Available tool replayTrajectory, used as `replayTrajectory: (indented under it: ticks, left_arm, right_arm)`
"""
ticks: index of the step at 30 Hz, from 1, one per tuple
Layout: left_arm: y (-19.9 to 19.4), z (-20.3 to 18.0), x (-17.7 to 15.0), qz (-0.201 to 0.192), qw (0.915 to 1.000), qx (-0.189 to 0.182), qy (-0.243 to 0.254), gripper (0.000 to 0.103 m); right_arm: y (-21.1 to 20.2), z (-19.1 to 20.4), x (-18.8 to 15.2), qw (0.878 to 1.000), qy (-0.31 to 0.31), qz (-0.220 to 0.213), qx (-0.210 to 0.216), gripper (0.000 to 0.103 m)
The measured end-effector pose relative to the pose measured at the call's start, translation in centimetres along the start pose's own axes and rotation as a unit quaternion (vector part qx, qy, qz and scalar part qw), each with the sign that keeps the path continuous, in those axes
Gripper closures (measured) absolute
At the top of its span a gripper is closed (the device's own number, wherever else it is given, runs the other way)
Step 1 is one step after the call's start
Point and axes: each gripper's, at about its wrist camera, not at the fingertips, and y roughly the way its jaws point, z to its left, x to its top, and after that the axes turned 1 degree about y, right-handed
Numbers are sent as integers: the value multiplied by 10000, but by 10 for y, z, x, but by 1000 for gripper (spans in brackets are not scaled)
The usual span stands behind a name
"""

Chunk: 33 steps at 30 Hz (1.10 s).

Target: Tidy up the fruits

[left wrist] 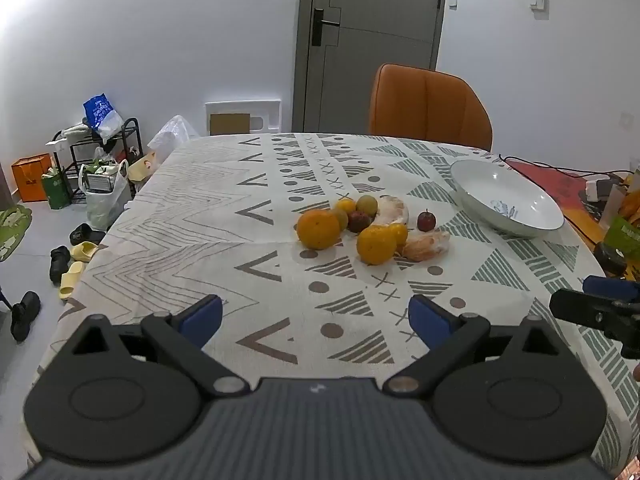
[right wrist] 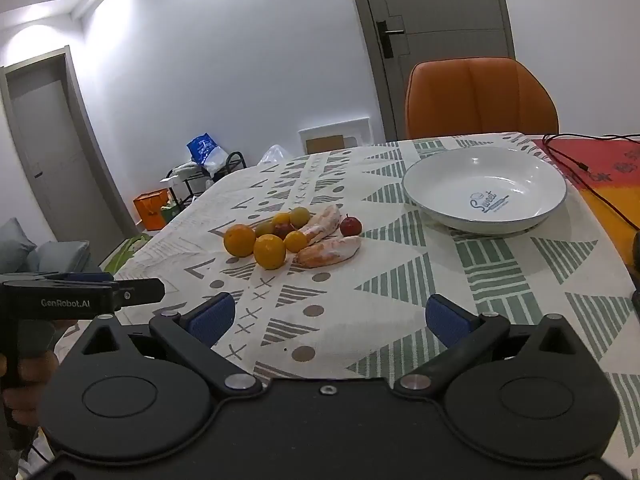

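My left tool (left wrist: 316,316) hangs wide apart over the table (left wrist: 192,216), gripping nothing; my right tool (right wrist: 330,316) is equally spread and empty. Beyond both, the fruit pile (left wrist: 368,226) lies on the cloth just left of the white bowl (left wrist: 506,204), not touching it. The bowl holds no fruit. Only the right wrist view shows the bowl's blue lettering clearly and a hand (right wrist: 24,380) gripping the left tool's handle
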Motion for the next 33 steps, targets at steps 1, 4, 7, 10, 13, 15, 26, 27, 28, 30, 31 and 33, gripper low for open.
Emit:
replayTrajectory:
  ticks: [1,4,7,10,13,15,26,27,28,30,31,33]
  left_arm:
    - [1,1,-1,0,10000,-6,-10,4]
    - [3,4,-2,5,10000,-9,-20,4]
    - [3,3,-2,5,10000,-6,-21,4]
    - [3,3,-3,12,10000,-7,-26,4]
    - [3,4,-2,21,10000,2,-43,4]
    - [3,3,-1,27,10000,-1,-54,4]
    - [2,3,1,-3,10000,11,-84,4]
    - [2,3,2,-1,10000,15,-93,4]
    - [2,4,2,-4,9999,12,-101,4]
    - [2,4,2,2,10000,4,-97,4]
    - [2,5,2,11,10000,-6,-91,4]
    - [3,5,1,26,10000,-4,-89,4]
  right_arm:
    - [3,0,-1,10000,-15,3,-28,0]
    - [2,-1,-2,10000,-35,-24,-43,0]
    - [2,1,-1,10000,-67,4,-52,0]
    - [4,1,-1,9999,-85,28,-50,0]
    - [4,2,-1,9999,-98,44,-71,0]
    - [4,3,0,9999,-112,52,-53,0]
    - [5,5,1,9999,-153,53,-14,0]
    - [5,5,2,9999,-154,53,-13,0]
    - [5,6,2,9999,-159,53,-11,0]
    - [5,6,2,9999,-157,47,-17,0]
    - [5,6,2,9999,-159,49,-14,0]
    - [5,6,3,9998,-168,48,-9,0]
